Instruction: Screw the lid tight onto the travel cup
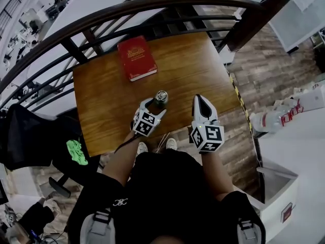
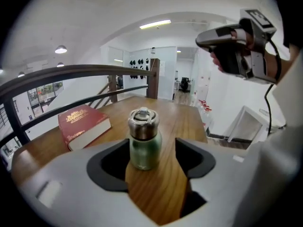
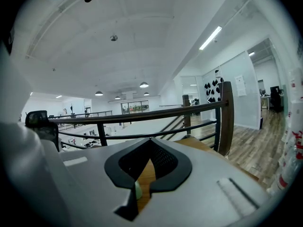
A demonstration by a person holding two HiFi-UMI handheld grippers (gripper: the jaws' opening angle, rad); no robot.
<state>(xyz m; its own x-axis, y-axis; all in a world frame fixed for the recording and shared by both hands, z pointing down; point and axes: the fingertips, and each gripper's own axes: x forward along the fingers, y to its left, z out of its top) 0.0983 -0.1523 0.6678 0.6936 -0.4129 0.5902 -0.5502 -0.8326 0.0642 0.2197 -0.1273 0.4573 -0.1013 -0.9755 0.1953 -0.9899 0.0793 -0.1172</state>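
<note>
The travel cup (image 1: 161, 96) stands upright on the wooden table (image 1: 101, 116), a green body (image 2: 144, 150) with a steel lid (image 2: 143, 121) on top. My left gripper (image 1: 155, 107) is open just in front of the cup. In the left gripper view its two dark pads (image 2: 111, 167) flank the cup's lower body without touching it, and the gripper (image 2: 151, 149) holds nothing. My right gripper (image 1: 199, 98) is shut and empty, to the right of the cup and clear of it. Its closed tips (image 3: 150, 143) point out over the table, and it shows raised in the left gripper view (image 2: 227, 44).
A red book (image 1: 137, 58) lies on the table behind and left of the cup. A dark curved railing (image 1: 152, 9) runs round the table's far side. The table's right edge (image 1: 231, 80) drops to a wood floor with bottles (image 1: 271, 120).
</note>
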